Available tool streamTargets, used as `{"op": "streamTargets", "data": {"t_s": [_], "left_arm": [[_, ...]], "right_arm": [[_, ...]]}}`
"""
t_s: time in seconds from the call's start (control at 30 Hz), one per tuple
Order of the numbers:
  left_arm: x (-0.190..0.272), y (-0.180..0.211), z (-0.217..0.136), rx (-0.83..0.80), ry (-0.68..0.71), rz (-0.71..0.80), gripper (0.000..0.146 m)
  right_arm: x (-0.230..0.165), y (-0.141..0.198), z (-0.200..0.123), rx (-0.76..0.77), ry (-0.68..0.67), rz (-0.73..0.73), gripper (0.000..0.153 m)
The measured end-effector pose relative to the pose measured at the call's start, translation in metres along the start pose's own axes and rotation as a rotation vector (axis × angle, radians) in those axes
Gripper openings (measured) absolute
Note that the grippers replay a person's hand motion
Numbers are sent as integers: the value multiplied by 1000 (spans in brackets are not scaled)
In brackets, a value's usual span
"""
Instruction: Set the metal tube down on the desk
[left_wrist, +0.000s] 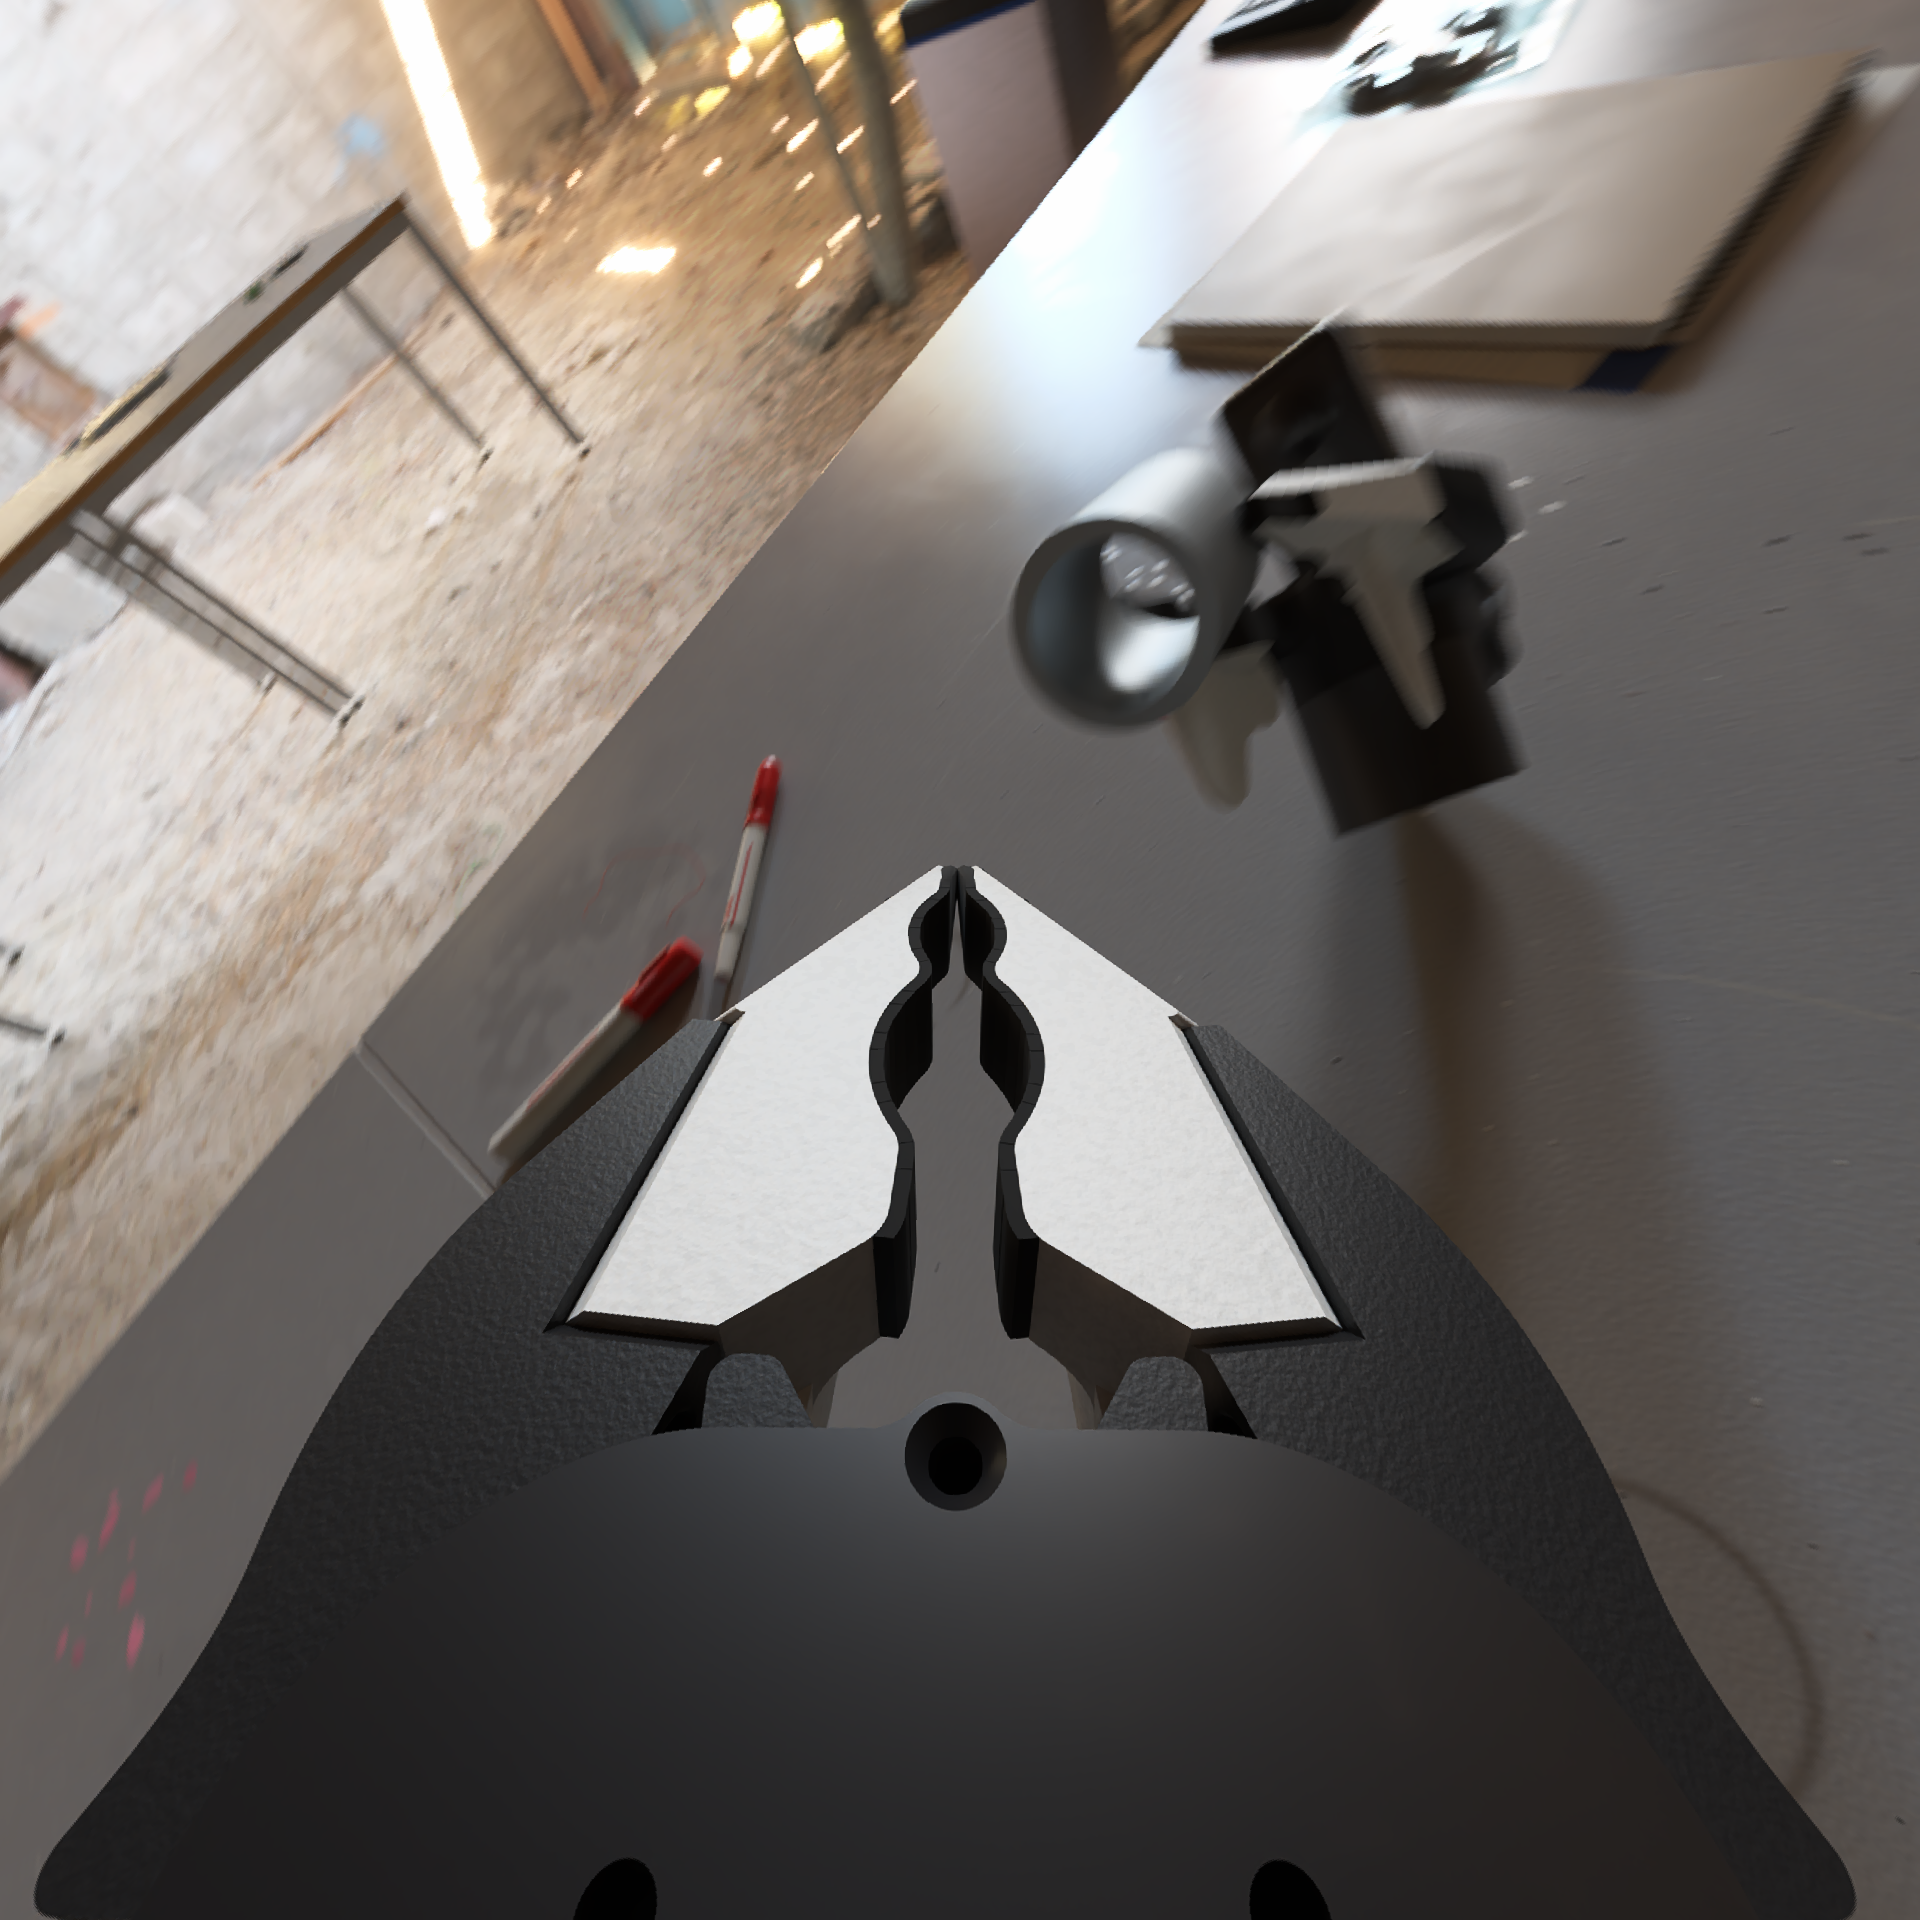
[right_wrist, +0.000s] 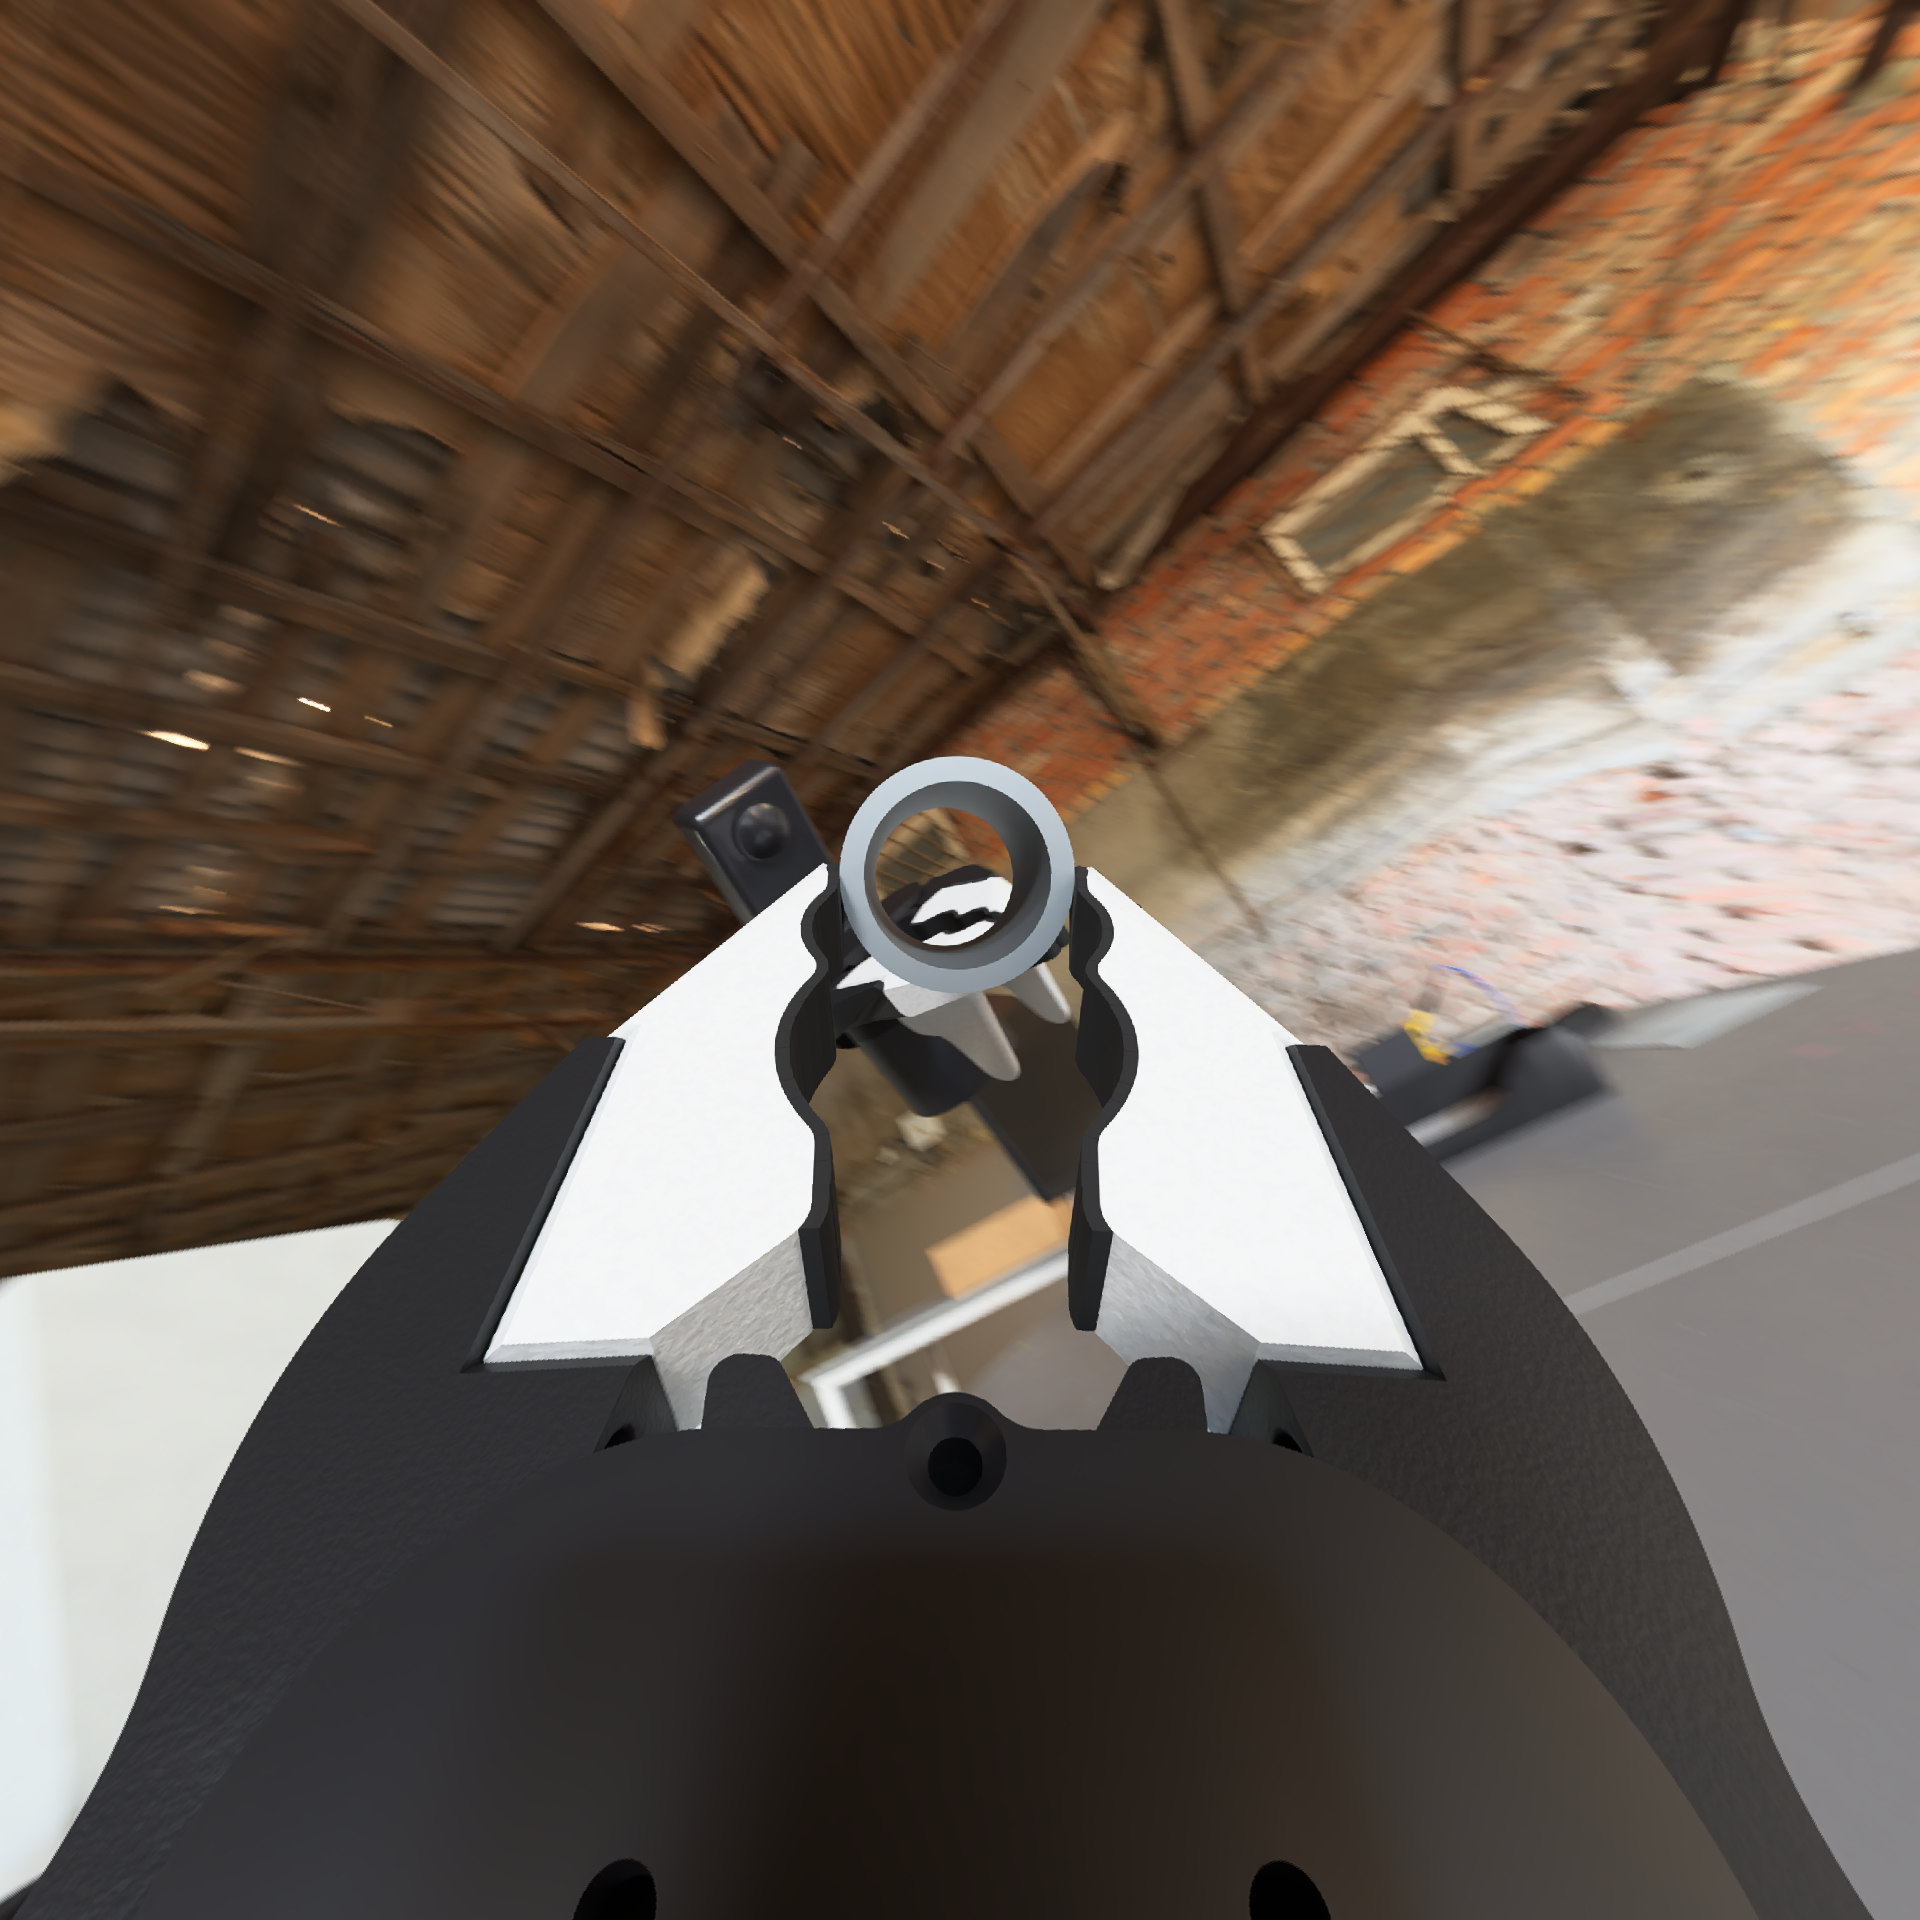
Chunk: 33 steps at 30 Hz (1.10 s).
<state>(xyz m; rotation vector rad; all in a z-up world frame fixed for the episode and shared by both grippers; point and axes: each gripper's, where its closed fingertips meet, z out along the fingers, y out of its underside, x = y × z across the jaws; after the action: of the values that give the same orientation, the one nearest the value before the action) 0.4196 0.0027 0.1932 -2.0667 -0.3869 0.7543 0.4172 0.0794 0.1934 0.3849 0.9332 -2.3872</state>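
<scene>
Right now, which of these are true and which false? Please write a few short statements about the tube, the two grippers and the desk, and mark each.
1. The right gripper holds the metal tube between its fingers. True.
2. The left gripper is wide open. False: its fingers meet at the tips and hold nothing.
3. Two markers with red caps lie on the desk. True.
4. The tube lies flat on the desk. False: it is held above the desk.
5. A notebook lies on the desk beyond the tube. True.
</scene>
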Motion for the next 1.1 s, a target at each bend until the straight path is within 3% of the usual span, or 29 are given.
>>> {"op": "streamTargets", "data": {"t_s": [0.1, 0.2, 0.27, 0.43, 0.63, 0.9, 1.1], "left_arm": [[-18, 41, 1, -77, -58, -88, 0], [-20, 81, 12, -159, -54, -115, 0], [-13, 98, 23, -187, -17, -129, 0], [8, 94, 46, -103, 62, -147, 0], [8, 76, 50, 17, 62, -189, 0], [1, 67, 54, 57, 33, -212, 0], [-5, 24, 47, 212, 35, -210, 0]], "right_arm": [[19, -4, -13, -151, 217, -186, 43], [44, 0, -34, -454, 499, -544, 43], [52, -1, -42, -591, 620, -730, 43], [59, 6, -47, -869, 786, -1011, 43], [60, 8, -46, -1007, 848, -1195, 43], [48, 2, -30, -891, 793, -1281, 43], [17, -14, -3, -617, 707, -1272, 43]]}}
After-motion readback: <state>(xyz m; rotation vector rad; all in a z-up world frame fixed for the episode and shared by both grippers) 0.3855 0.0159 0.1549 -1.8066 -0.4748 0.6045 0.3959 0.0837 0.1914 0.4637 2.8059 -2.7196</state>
